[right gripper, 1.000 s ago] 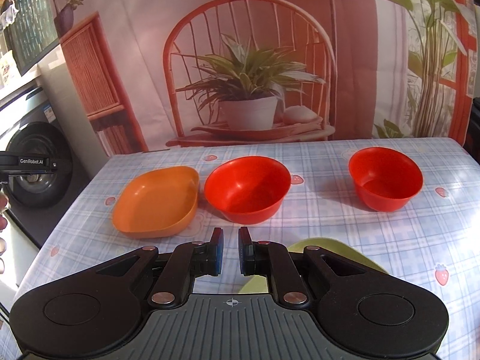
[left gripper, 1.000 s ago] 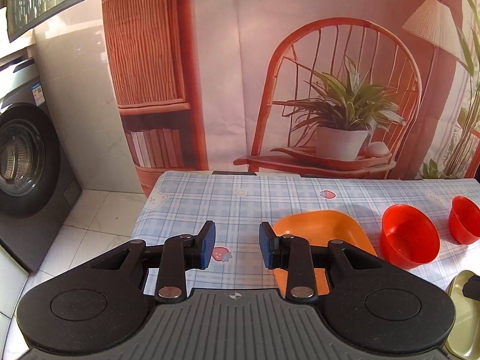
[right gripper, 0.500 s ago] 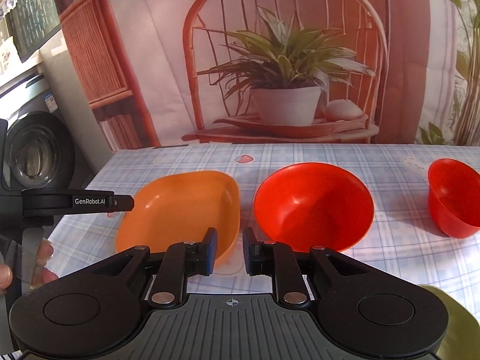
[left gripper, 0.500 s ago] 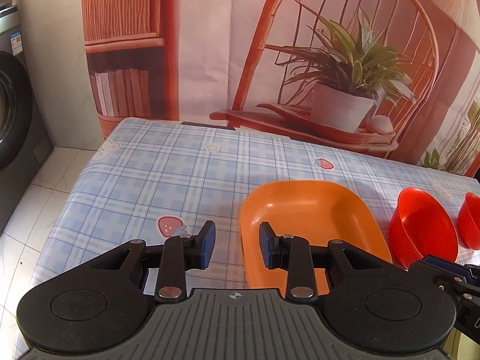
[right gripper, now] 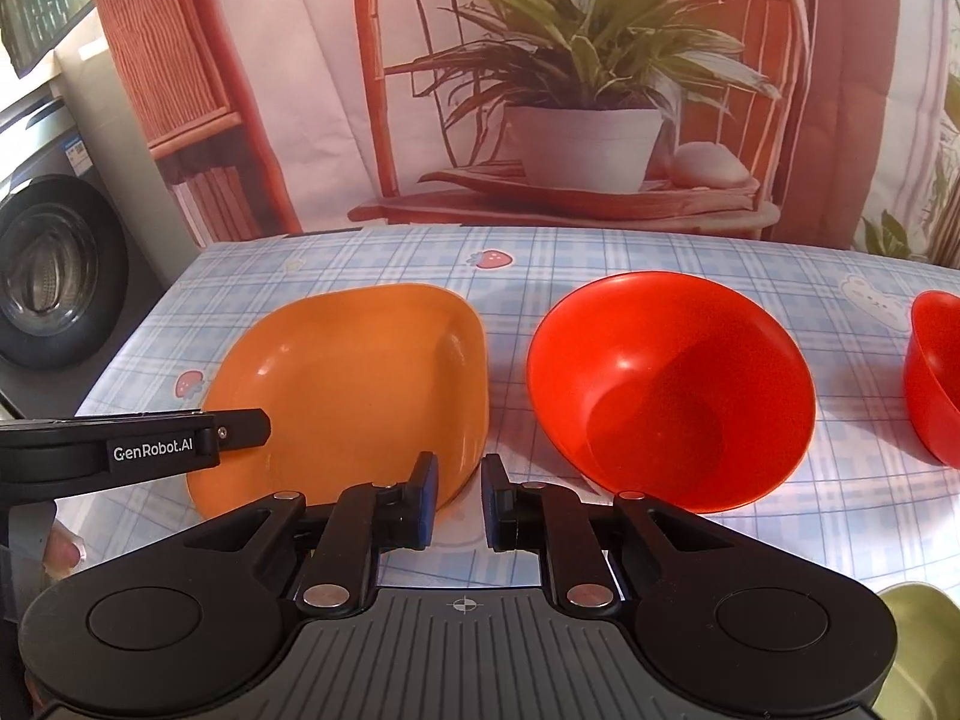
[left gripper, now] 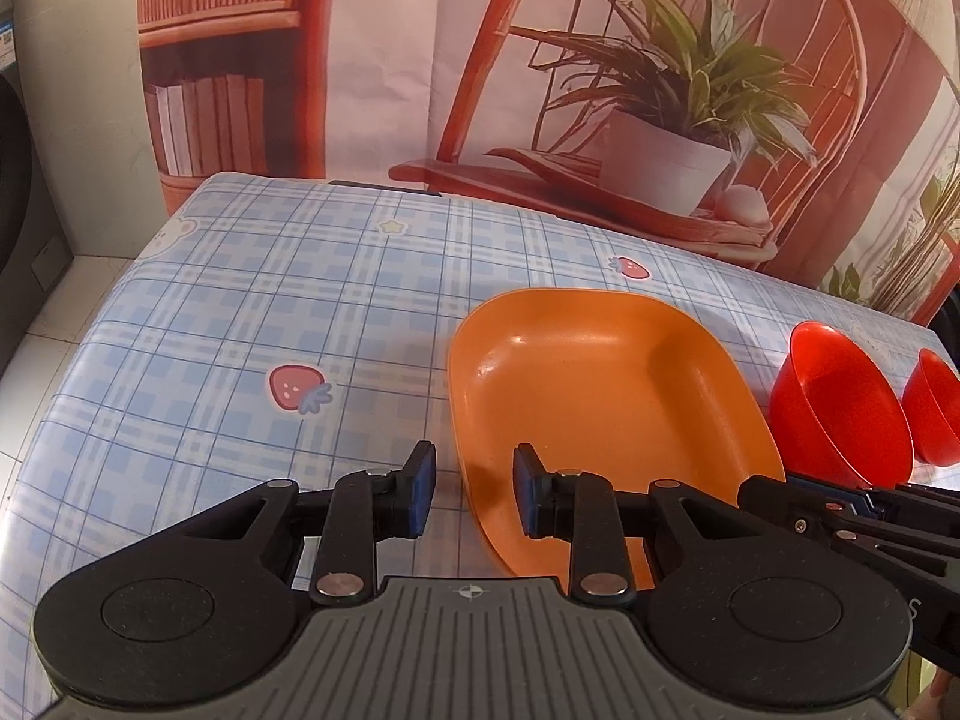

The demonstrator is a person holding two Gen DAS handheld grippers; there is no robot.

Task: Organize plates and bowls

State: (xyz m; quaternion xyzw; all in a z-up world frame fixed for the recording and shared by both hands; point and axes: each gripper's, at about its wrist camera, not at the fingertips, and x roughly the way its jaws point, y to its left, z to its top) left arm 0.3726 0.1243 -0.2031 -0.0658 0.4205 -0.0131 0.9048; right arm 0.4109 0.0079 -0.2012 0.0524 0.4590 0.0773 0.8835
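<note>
An orange square plate (left gripper: pixel 600 408) lies on the checked tablecloth; it also shows in the right wrist view (right gripper: pixel 354 396). My left gripper (left gripper: pixel 471 492) is open, its jaws straddling the plate's near left rim without closing on it. My right gripper (right gripper: pixel 459 501) is open and empty, just short of the plate's near right corner. A large red bowl (right gripper: pixel 672 384) stands right of the plate, also seen in the left wrist view (left gripper: pixel 840 408). A second red bowl (right gripper: pixel 936 372) is further right.
The table (left gripper: pixel 252 312) wears a blue checked cloth with strawberry prints. A green plate (right gripper: pixel 918 630) lies at the near right. A washing machine (right gripper: pixel 48 276) stands left of the table. A printed backdrop hangs behind the far edge.
Both grippers moved forward and down toward the orange plate. The left jaws now straddle its near rim. The right gripper opened a little wider.
</note>
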